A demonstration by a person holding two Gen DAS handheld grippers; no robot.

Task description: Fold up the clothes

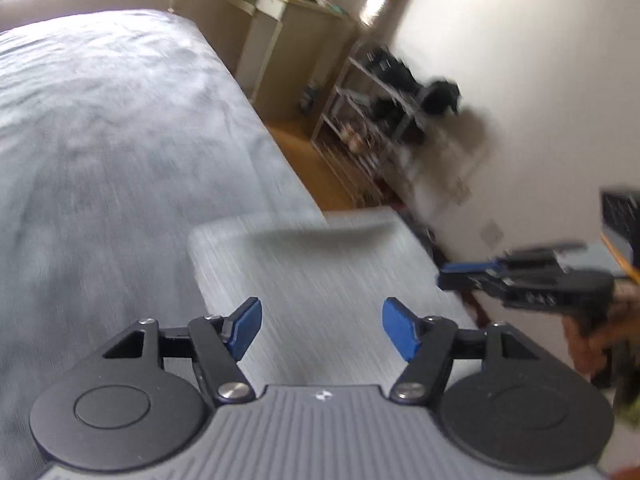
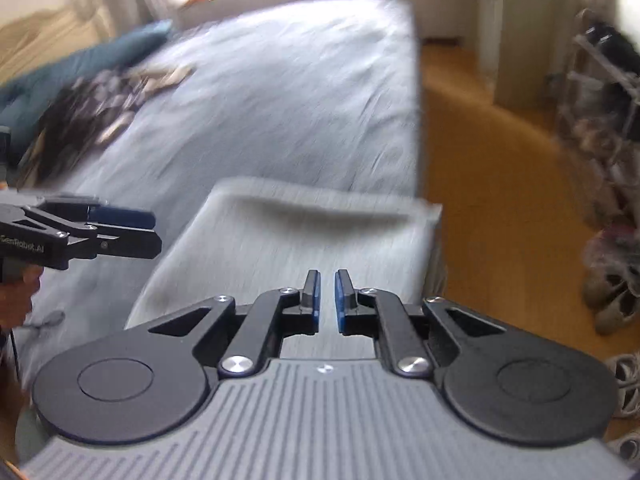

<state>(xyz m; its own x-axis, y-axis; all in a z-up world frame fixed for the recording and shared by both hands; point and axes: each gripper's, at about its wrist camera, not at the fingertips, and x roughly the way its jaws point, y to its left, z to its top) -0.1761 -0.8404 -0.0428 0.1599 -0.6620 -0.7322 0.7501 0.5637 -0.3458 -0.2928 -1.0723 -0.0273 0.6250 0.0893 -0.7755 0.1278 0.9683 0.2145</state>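
Observation:
A folded grey garment [image 1: 320, 264] [image 2: 304, 240] lies flat at the near corner of a bed covered in a pale blue-grey sheet [image 1: 100, 140] [image 2: 280, 100]. My left gripper [image 1: 322, 320] hovers over it, open, with nothing between its blue pads. Beside it on the right, my right gripper [image 2: 327, 284] also hangs above the garment with its pads almost together and empty. Each gripper shows side-on in the other's view: the right gripper [image 1: 444, 274] and the left gripper [image 2: 152, 228]. Both views are blurred by motion.
A dark patterned pile of clothes [image 2: 92, 108] and a teal pillow [image 2: 80, 64] lie at the far left of the bed. Right of the bed are wooden floor [image 2: 500, 200], a shoe rack [image 1: 372, 120] [image 2: 600, 120], loose shoes [image 2: 612, 300] and a desk [image 1: 288, 20].

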